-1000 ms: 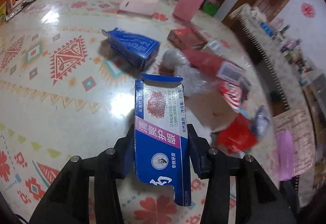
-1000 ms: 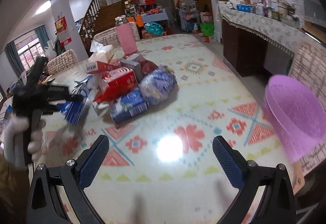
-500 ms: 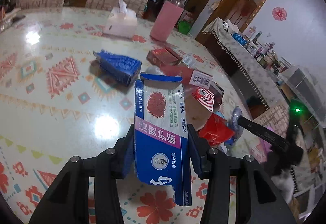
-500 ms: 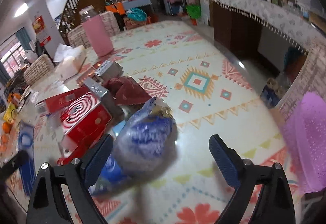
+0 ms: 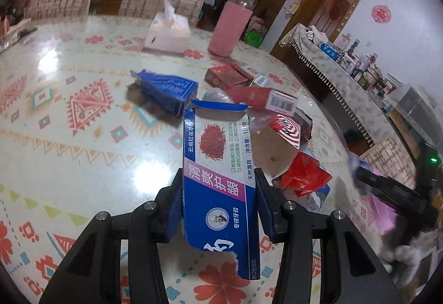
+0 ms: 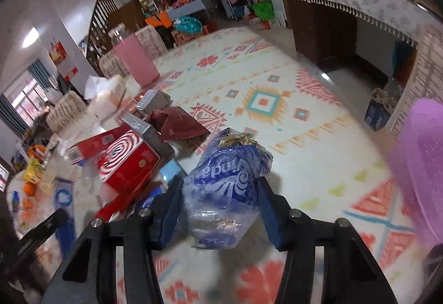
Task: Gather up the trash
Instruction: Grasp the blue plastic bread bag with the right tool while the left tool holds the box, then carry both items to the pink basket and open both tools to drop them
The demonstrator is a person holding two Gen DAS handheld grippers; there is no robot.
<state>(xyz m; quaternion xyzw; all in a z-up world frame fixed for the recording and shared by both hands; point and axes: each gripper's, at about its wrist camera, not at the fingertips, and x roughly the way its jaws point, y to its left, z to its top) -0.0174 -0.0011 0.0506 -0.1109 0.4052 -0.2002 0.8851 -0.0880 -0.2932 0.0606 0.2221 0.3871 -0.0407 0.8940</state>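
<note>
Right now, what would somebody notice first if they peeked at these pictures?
Probably the blue toothpaste box, torn at its near end, clamped in the left gripper above the patterned table. Next, the crumpled blue plastic bag between the closing fingers of the right gripper, beside a heap of red boxes.

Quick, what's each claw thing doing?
Left gripper: shut on the blue toothpaste box.
Right gripper: jaws closing around the crumpled blue bag.
</note>
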